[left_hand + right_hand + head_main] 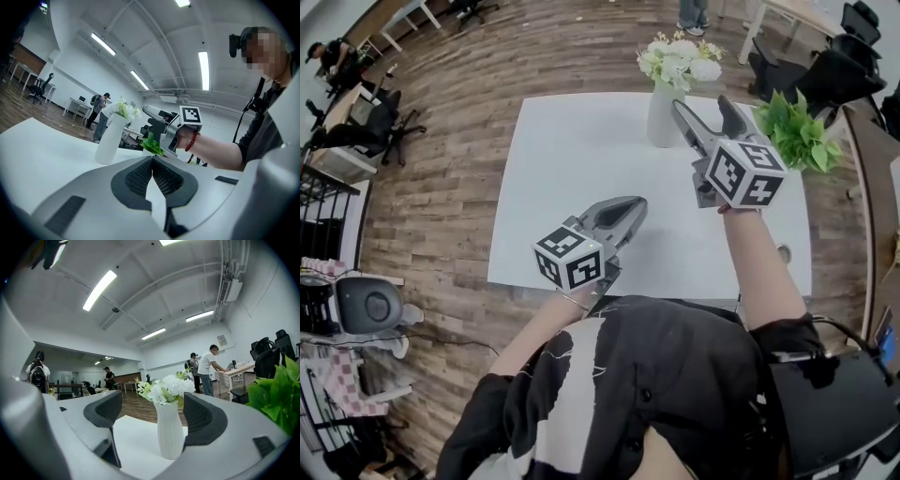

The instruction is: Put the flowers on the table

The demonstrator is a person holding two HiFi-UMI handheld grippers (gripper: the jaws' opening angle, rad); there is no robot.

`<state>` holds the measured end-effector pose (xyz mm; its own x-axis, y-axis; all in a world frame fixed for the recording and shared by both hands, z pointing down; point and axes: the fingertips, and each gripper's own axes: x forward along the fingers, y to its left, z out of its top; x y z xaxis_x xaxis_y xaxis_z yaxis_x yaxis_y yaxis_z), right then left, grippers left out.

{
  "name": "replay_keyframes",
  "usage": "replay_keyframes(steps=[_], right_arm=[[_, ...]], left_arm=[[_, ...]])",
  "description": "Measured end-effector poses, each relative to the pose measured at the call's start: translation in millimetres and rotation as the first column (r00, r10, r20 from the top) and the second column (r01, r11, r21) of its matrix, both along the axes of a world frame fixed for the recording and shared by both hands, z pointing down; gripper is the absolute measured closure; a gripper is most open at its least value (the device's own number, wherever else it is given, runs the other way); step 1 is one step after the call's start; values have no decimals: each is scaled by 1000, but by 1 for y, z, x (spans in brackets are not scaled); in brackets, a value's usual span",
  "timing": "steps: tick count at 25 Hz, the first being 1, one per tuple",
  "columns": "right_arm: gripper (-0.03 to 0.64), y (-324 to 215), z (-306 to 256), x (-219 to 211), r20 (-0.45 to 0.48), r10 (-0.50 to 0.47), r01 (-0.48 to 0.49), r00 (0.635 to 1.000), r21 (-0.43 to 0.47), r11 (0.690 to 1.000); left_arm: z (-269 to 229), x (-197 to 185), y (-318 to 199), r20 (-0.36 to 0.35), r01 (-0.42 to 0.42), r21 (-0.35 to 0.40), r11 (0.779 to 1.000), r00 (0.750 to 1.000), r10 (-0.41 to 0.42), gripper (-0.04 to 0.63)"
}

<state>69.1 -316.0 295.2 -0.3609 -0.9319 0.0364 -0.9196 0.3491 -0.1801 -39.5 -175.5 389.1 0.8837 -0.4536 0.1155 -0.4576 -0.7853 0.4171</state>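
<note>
A white ribbed vase with white flowers stands upright on the white table near its far edge. In the right gripper view the vase sits beyond and between the open jaws, untouched. My right gripper is open, just right of the vase. My left gripper is shut and empty, low over the table's near middle. The left gripper view shows the vase at left and my right gripper beside green leaves.
A green leafy plant sits at the table's far right corner. Office chairs and desks stand beyond. A small round hole marks the table's right side. People stand at desks in the background.
</note>
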Motion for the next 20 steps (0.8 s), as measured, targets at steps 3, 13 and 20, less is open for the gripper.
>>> replay_keyframes(steps=[3, 13, 20], right_arm=[[218, 24, -13, -4, -16, 2, -2, 1000, 18, 1000], [428, 128, -55, -24, -46, -17, 24, 999, 155, 988], [474, 181, -59, -37, -1, -33, 32, 999, 151, 988]], left_arm=[[-12, -2, 13, -9, -10, 29, 1000, 1000, 10, 581], [-31, 6, 73, -23, -72, 94, 993, 997, 75, 581], [-37, 1, 103, -33, -90, 103, 991, 995, 94, 581]])
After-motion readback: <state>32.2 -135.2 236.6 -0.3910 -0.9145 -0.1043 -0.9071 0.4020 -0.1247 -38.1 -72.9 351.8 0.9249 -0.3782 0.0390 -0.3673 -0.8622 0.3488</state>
